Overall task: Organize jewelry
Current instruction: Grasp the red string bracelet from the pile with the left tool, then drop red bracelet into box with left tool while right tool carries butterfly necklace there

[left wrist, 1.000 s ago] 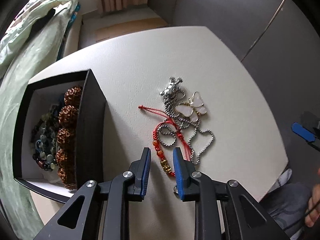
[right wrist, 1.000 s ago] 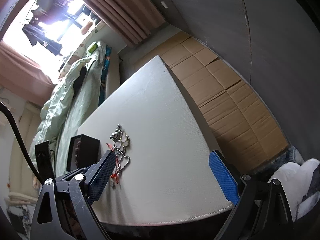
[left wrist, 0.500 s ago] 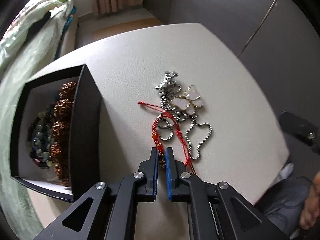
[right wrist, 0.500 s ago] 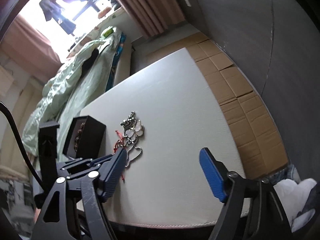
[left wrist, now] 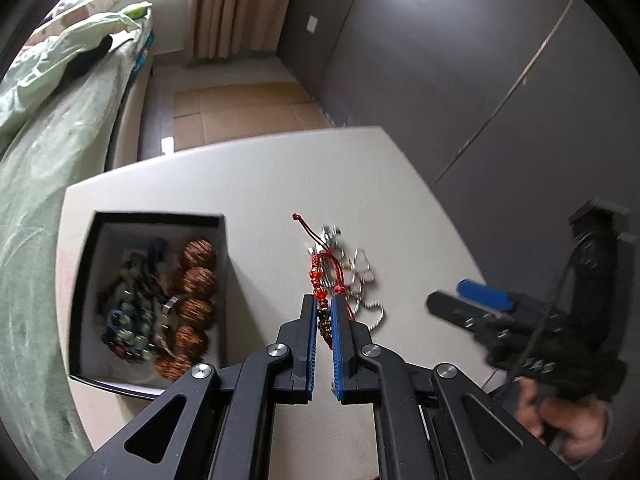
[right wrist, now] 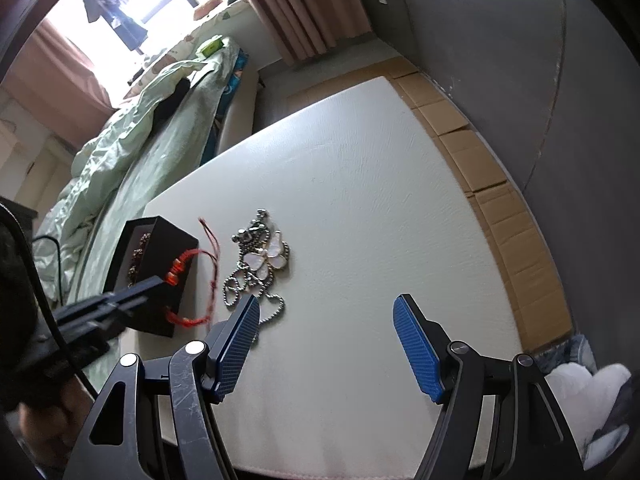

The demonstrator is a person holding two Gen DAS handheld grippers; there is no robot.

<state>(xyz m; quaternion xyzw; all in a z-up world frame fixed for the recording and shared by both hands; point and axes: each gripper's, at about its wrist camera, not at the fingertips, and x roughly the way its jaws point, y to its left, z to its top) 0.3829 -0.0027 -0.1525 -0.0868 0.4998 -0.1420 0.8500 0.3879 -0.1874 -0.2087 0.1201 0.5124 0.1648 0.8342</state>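
Red cord bracelet (left wrist: pixel 326 280) pinched in left claw (left wrist: pixel 323 312), blue pads nearly shut w/ only the beaded section between them. Lifted clear of counter (left wrist: pixel 248 184): in right wrist view, hangs in a loop in front of black box (right wrist: pixel 160 276), red cord (right wrist: pixel 188 322) sagging below the claw tip, loose tail trailing up and toward the chain pile. Made of thin red knotted cord, w/ translucent orange-red beads (left wrist: pixel 317 274) and darker gold-brown beads right at the pinch. One knotted end (left wrist: pixel 296 216) sticks up, beyond the claw tip.

Right claw (right wrist: pixel 326 340) wide open, nothing between its blue pads, hovering over counter's near edge, right of the box.

Silver ball chain (right wrist: pixel 256 276) lying in loops on counter, right of the box, close beside it. On top of the chain: white butterfly pendant (right wrist: pixel 270 258), pearly wings w/ gold rim. At the chain's far end, small silver charm (right wrist: pixel 250 232), shape unclear.

Black box open, white-lined, on counter's left part. Inside, along the wall nearest the chain: row of big brown carved beads (left wrist: pixel 194 304). Farther from the chain, a jumble of small blue, green and dark beads (left wrist: pixel 128 320), blurred. Silver ring-like piece (left wrist: pixel 170 304) between the two; can't tell what it is.

Left of the box, past counter edge: bed w/ pale green quilt (right wrist: pixel 132 140).
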